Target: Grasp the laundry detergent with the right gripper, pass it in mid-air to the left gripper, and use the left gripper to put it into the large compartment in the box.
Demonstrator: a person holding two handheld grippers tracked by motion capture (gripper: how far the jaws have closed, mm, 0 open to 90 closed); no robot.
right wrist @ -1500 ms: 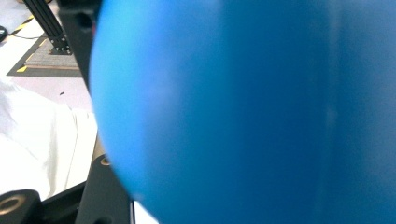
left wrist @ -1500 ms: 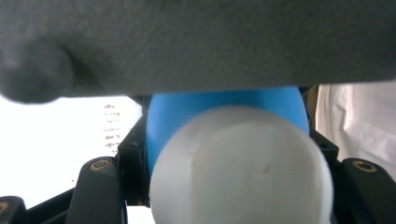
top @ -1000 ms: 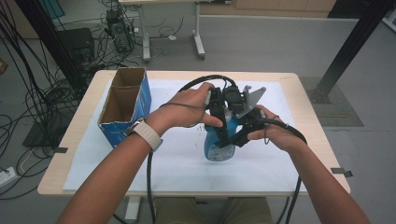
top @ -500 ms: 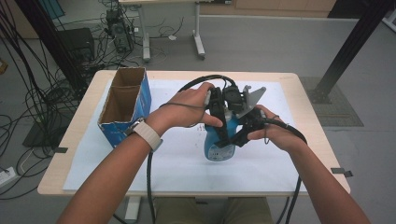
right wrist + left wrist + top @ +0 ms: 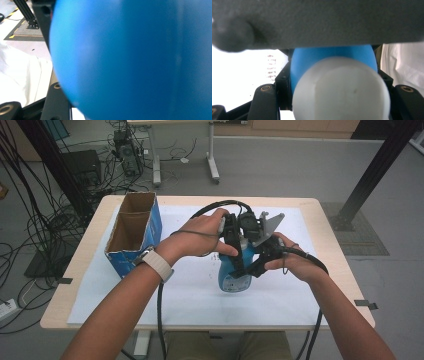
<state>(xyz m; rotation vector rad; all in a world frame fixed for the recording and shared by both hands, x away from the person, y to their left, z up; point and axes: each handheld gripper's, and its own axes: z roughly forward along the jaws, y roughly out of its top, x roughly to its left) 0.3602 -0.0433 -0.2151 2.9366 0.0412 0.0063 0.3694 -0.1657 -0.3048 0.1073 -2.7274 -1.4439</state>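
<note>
Gripping blue bottle (image 5: 234, 272) | both claws clamped on it | upright, white cap (image 5: 342, 87) topmost

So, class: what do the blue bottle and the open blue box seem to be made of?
Blue bottle with white cap: probably plastic, smooth with a slight sheen. Open blue box: likely cardboard, with a matte brown inside and raw flap edges.
</note>
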